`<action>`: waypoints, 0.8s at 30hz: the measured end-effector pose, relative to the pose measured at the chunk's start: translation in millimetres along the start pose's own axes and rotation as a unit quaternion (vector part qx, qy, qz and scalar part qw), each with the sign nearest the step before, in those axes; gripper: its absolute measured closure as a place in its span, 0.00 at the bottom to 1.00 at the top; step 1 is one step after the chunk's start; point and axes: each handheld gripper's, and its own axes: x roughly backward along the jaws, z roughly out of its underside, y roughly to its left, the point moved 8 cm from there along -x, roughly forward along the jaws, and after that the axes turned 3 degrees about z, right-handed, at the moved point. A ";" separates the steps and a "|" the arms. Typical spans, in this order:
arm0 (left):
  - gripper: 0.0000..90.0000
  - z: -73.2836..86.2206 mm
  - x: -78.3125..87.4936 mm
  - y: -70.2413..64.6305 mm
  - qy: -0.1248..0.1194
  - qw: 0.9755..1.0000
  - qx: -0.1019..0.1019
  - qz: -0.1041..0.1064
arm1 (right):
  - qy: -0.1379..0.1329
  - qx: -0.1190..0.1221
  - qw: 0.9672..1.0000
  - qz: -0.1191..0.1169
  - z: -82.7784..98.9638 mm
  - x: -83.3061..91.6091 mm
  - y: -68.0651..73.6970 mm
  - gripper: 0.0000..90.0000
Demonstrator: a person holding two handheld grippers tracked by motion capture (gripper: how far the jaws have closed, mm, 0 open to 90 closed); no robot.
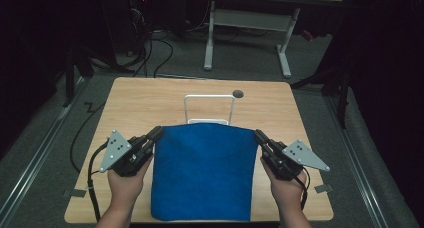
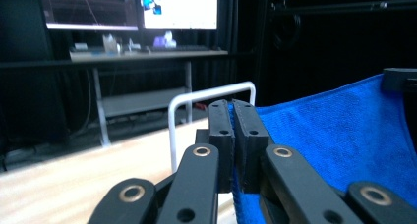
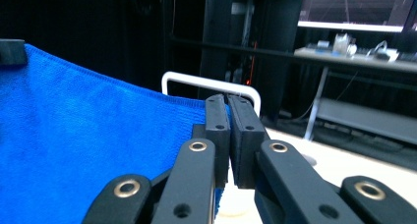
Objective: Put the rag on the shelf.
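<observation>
The blue towel [image 1: 202,173] hangs stretched between my two grippers, its top edge lifted and taut, its lower part draping down toward my side of the table [image 1: 150,98]. My left gripper [image 1: 156,134] is clamped on the top left corner, jaws pressed together with cloth pinched between them; my right gripper [image 1: 259,135] is clamped the same way on the top right corner. Just beyond the top edge, between my grippers and a little farther out, stands a white wire rack [image 1: 209,108], upright on the wood.

As I judge it, the towel is meant to go over that rack's top bar. To do it well I should keep both corners level and the edge tight, carry it forward and above the bar, then lower evenly so the cloth falls on both sides without bunching.

Past the rack the table is bare apart from a small dark round spot [image 1: 238,93] to the rack's right, so there is room forward. Outside each gripper the table's side edges are near; I should not swing wide.
</observation>
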 end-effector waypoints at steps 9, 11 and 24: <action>0.97 -31.4 -6.8 8.0 -0.034 0.999 -0.027 -0.010 | -0.052 0.014 0.999 0.008 -47.3 -0.9 -2.4 0.98; 0.97 -37.2 -8.5 11.5 -0.040 0.999 -0.029 -0.014 | -0.060 0.016 0.998 0.010 -55.7 -2.7 -3.3 0.98; 0.98 -48.9 -39.9 44.1 -0.019 0.998 -0.045 -0.035 | -0.051 0.006 0.998 0.024 -75.7 -27.2 -25.3 0.98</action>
